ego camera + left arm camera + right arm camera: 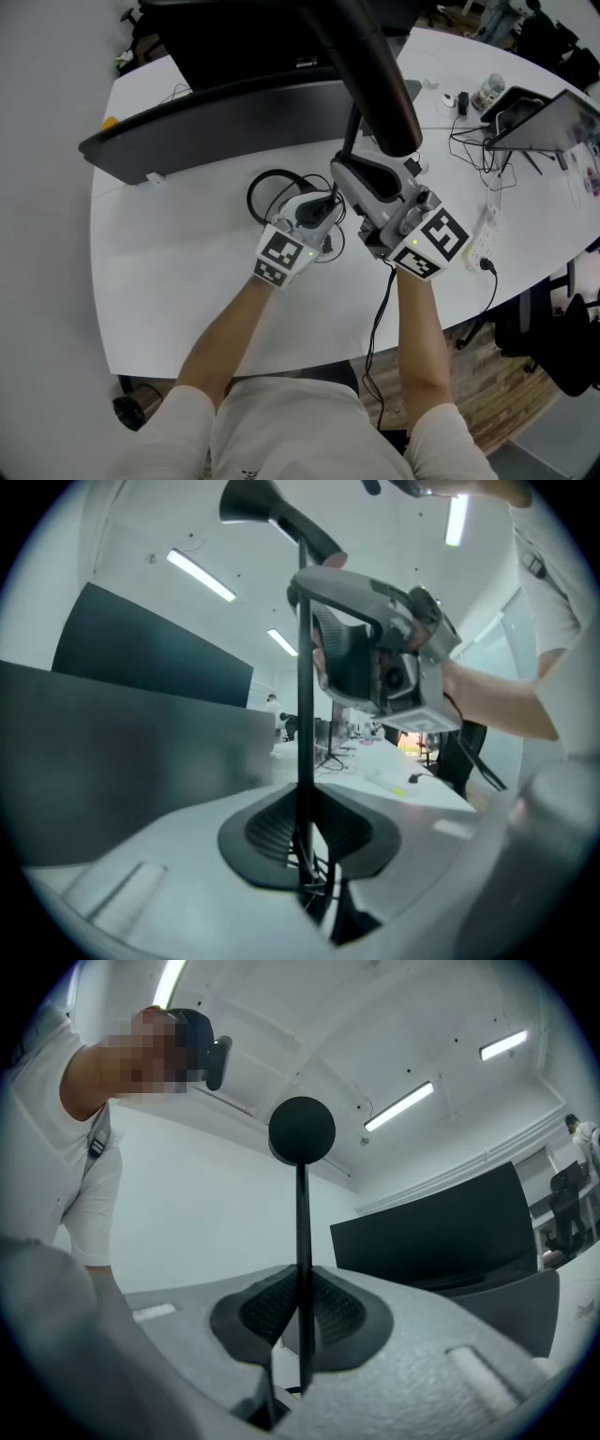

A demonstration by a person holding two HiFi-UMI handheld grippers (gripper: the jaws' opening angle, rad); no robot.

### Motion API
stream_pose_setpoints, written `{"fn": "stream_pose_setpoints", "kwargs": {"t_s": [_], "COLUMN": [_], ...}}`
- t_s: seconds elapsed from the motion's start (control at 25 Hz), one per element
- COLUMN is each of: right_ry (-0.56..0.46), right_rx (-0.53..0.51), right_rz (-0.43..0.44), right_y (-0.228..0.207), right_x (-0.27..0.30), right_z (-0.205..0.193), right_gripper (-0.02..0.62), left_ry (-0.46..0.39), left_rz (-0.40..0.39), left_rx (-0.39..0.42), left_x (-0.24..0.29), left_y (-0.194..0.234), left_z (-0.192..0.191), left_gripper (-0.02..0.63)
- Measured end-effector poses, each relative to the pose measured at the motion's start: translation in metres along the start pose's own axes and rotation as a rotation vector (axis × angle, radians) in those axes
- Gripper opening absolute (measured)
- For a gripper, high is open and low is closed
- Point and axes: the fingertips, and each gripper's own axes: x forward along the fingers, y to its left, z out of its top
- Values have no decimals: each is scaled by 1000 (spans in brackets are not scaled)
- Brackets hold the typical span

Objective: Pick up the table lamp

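Observation:
The table lamp is black, with a thin upright stem point(351, 127) and a broad curved arm point(375, 66) that looms close under the head camera. Both grippers hold that stem from opposite sides. My left gripper point(330, 204) comes in from the lower left, and its pads point(272, 841) press on the stem point(305, 714). My right gripper point(349, 176) is shut on the same stem point(302, 1241), below the lamp's round head point(301, 1131). The left gripper view looks straight at the right gripper point(384, 658). The lamp's base is hidden under the grippers.
A white oval table point(187, 291) carries a wide dark monitor point(225, 112) at the back. A black cable loop point(270, 192) lies beside the grippers. At the right are a propped-up screen point(553, 117), a jar point(489, 89), a white power strip point(483, 244) and loose cables.

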Motion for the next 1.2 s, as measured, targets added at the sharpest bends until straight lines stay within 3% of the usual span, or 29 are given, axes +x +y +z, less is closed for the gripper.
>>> {"fn": "stream_pose_setpoints", "kwargs": {"t_s": [0.84, 1.2], "right_ry": [-31, -44], "right_rx": [-13, -29], "right_rz": [3, -20], "right_y": [47, 69], "right_x": [15, 13], "right_z": [105, 138], "right_gripper": [37, 37], "left_ry": [-5, -18], "left_rz": [-12, -32], "left_rx": [8, 14], "left_x": [-57, -75], "left_y": [-21, -35], "left_z": [99, 125], "left_gripper": [48, 49]}}
